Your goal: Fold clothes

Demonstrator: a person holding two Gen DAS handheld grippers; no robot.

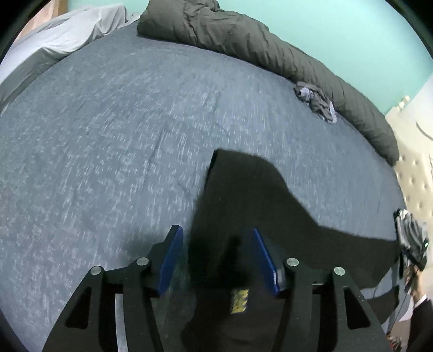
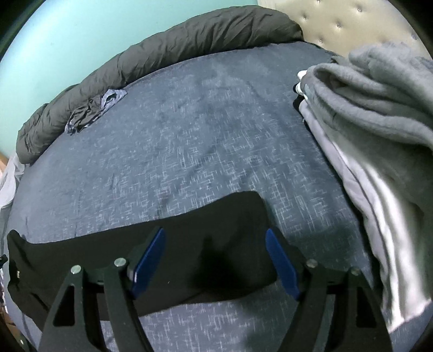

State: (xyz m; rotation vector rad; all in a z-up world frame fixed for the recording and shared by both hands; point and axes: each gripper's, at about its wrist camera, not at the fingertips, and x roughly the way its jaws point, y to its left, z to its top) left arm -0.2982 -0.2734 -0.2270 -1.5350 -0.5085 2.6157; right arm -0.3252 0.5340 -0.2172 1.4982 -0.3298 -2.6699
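A black garment (image 1: 251,195) lies flat on the blue-grey bedspread (image 1: 108,121), with a small yellow label (image 1: 239,300) near its close edge. My left gripper (image 1: 216,235) stands open just above that edge, blue pads (image 1: 171,260) apart and nothing pinched. In the right wrist view the same black garment (image 2: 189,232) stretches leftwards across the bedspread (image 2: 203,130). My right gripper (image 2: 215,235) hovers open over its right end, its blue pads (image 2: 281,262) wide apart.
A dark grey duvet (image 1: 270,54) is bunched along the far edge against a turquoise wall. A crumpled grey garment (image 1: 316,101) lies by it. Folded grey and white clothes (image 2: 379,130) are stacked at the right. A tufted headboard (image 2: 338,24) stands behind them.
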